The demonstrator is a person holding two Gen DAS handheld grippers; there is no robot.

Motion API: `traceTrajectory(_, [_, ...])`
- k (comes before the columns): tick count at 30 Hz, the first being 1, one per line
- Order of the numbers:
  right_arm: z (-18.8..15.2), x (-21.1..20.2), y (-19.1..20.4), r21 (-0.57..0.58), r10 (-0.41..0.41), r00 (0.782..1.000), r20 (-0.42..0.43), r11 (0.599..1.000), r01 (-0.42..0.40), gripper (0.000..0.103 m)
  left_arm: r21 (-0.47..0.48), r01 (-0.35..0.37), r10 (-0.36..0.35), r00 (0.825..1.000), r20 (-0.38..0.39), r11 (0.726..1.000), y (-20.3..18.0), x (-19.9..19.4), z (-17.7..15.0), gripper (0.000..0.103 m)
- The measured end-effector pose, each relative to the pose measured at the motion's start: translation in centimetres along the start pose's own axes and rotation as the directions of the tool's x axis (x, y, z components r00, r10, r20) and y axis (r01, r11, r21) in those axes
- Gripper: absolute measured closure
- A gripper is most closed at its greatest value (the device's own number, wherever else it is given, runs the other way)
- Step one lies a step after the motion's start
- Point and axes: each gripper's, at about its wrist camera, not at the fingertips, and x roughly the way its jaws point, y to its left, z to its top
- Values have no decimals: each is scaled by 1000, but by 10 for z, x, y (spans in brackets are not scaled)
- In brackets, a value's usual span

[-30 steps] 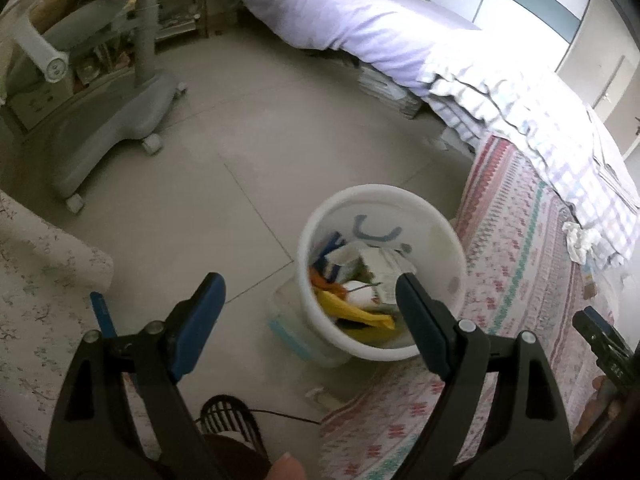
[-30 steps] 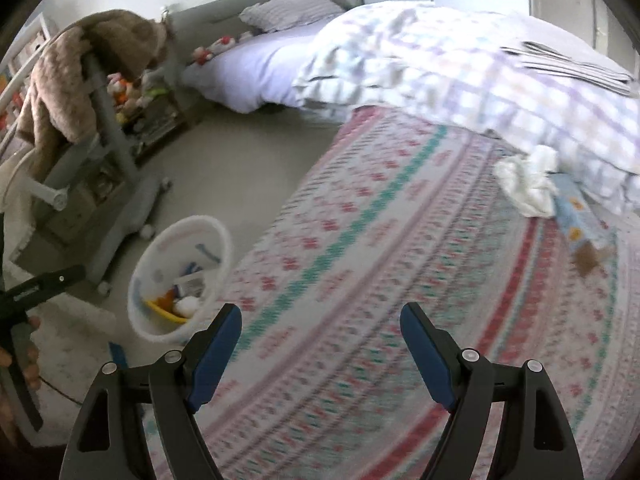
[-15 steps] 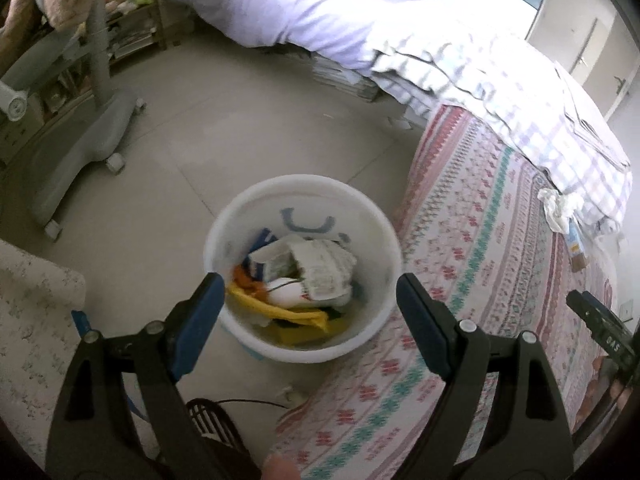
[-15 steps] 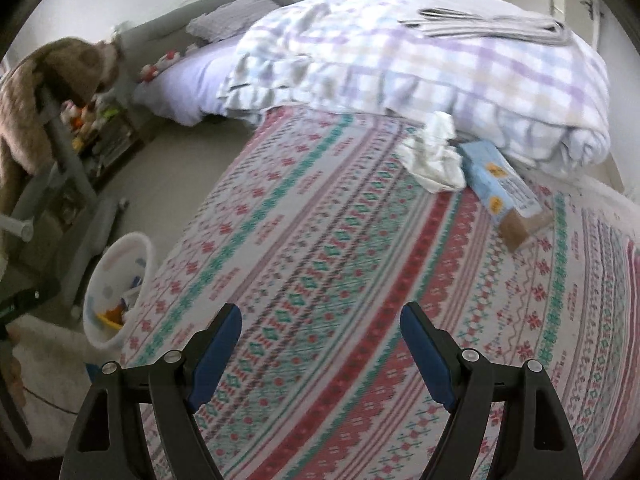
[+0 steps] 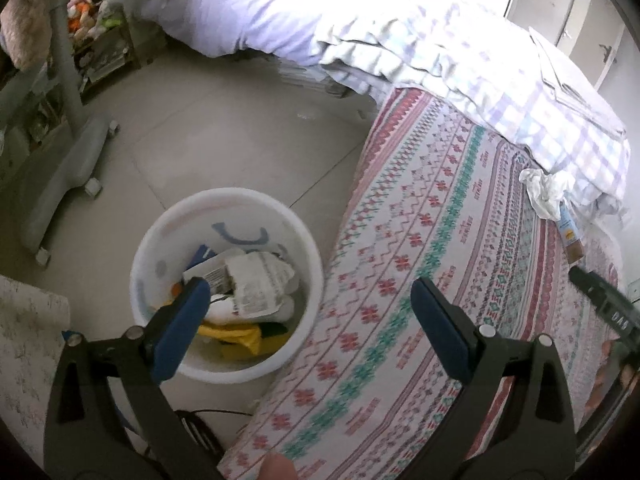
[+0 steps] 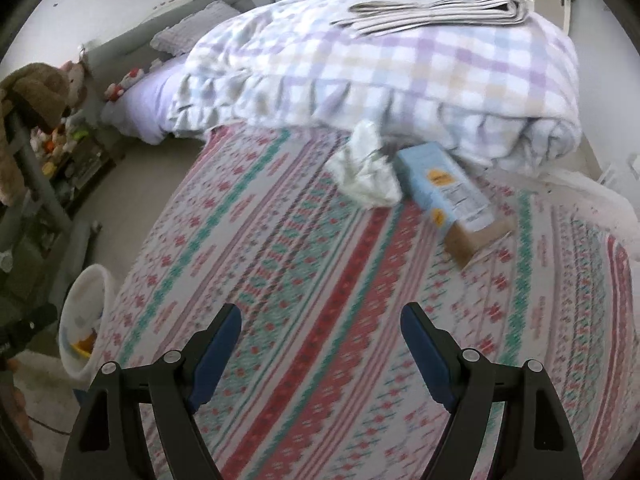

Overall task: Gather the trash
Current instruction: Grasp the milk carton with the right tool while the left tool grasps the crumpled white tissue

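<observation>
A white bin (image 5: 168, 232) on the floor beside the bed holds wrappers, crumpled paper and yellow scraps. My left gripper (image 5: 310, 294) hangs above the bin's right rim and the bed edge; its jaws are opening and nothing is between them. On the patterned bedspread (image 6: 312, 280) lie a crumpled white tissue (image 6: 366, 176) and a light blue carton (image 6: 450, 196), close under the checked quilt. My right gripper (image 6: 320, 320) stands open and empty over the bedspread, well short of both. The tissue (image 5: 544, 192) and the carton (image 5: 570, 232) also show at the left wrist view's right edge.
A folded checked quilt (image 6: 400, 68) with a stack of newspapers (image 6: 436, 8) covers the far bed. A grey wheeled stand (image 5: 68, 168) and a cluttered low shelf (image 5: 100, 52) sit across the tiled floor (image 5: 224, 128). The bin (image 6: 84, 312) shows at the bed's left edge.
Both grippers have swung right, from the bin toward the bed. The bin slid left in both views; the tissue and carton came nearer to the right gripper. The left jaws stand wider.
</observation>
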Motion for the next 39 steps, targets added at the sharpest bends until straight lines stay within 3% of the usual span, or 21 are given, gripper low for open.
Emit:
traceTrajectory(6, [19, 0, -33, 14, 0, 999, 38, 1000, 0, 20, -15, 23, -23, 1000, 1, 1000, -25, 14, 3, 3])
traceTrajectory(13, [30, 24, -73, 71, -66, 998, 6, 995, 65, 20, -3, 59, -58, 998, 18, 998, -58, 33, 20, 3])
traceTrajectory(20, [42, 45, -107, 58, -119, 993, -7, 991, 120, 20, 97, 120, -123, 992, 19, 988, -121, 55, 33, 3])
traceTrajectory(23, [45, 57, -114, 41, -93, 996, -14, 995, 93, 20, 143, 160, -164, 986, 16, 977, -150, 61, 37, 3])
traceTrajectory(25, [46, 62, -113, 13, -65, 998, -8, 998, 66, 27, 161, 187, -193, 981, 23, 969, -170, 65, 39, 3])
traceTrajectory(26, [46, 64, -114, -6, -45, 999, -7, 999, 45, 47, 165, 195, -202, 979, 27, 967, -178, 66, 40, 3])
traceTrajectory(31, [41, 52, -120, 5, -45, 999, 24, 999, 44, 49, 241, 221, -243, 968, 66, 945, -222, 71, 40, 3])
traceTrajectory(33, [40, 42, -124, 8, -56, 997, 58, 998, 56, 49, 271, 252, -285, 955, 88, 929, -236, 71, 38, 5])
traceTrajectory(36, [35, 28, -134, 30, -74, 993, 96, 997, 72, 49, 270, 306, -340, 936, 89, 913, -252, 76, 37, 12])
traceTrajectory(39, [31, 29, -142, 37, -77, 994, 83, 997, 74, 49, 238, 336, -362, 929, 73, 911, -262, 88, 41, 24])
